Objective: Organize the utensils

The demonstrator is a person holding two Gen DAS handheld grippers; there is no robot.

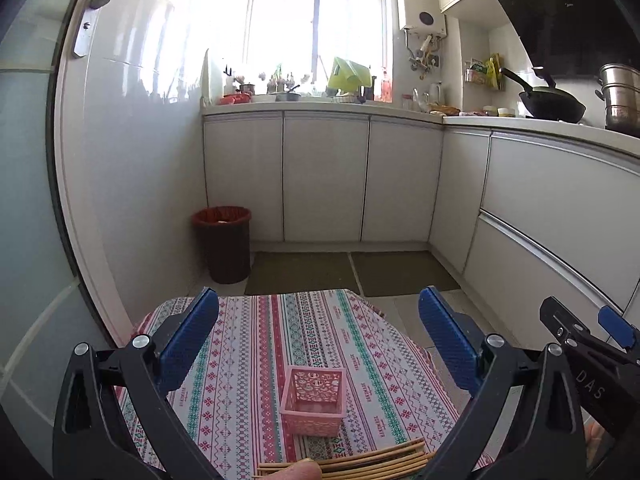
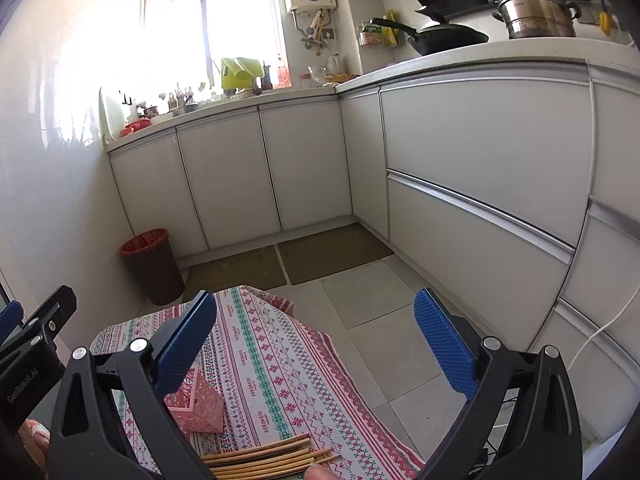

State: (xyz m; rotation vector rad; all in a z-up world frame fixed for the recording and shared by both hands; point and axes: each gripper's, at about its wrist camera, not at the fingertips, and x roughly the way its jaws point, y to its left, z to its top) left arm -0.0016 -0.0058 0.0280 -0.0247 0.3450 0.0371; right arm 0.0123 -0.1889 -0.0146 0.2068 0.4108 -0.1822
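Two grippers hang above a small table (image 1: pixel 256 344) covered with a striped, patterned cloth, and we see both with their blue pads spread wide apart, holding nothing. The left gripper (image 1: pixel 320 320) frames a pink basket (image 1: pixel 314 406) standing upright near the middle of the cloth. A bundle of wooden chopsticks (image 1: pixel 344 462) lies flat at the near edge of the table, just in front of the basket and not touching it. The right gripper (image 2: pixel 316 320) sits over the table's right side, so bare floor tiles (image 2: pixel 360 292) show between its pads.

The table's far edge drops off towards two brown floor mats (image 1: pixel 304 272), with open floor beyond. To the right there is clear tile between the table and the cabinets (image 2: pixel 480 184).

From the left wrist we see the whole basket and its open top, plus a door handle (image 1: pixel 90 8) high on the left. From the right wrist the basket (image 2: pixel 200 408) is half hidden behind the left pad, while the chopsticks (image 2: pixel 264 458) show more fully, fanned slightly.

We are in a narrow white kitchen. A red bin (image 1: pixel 224 244) stands by the left wall, a bright window (image 1: pixel 316 28) sits above a cluttered counter, and a black wok (image 2: pixel 444 38) and steel pot (image 2: pixel 536 8) rest on the right-hand counter.
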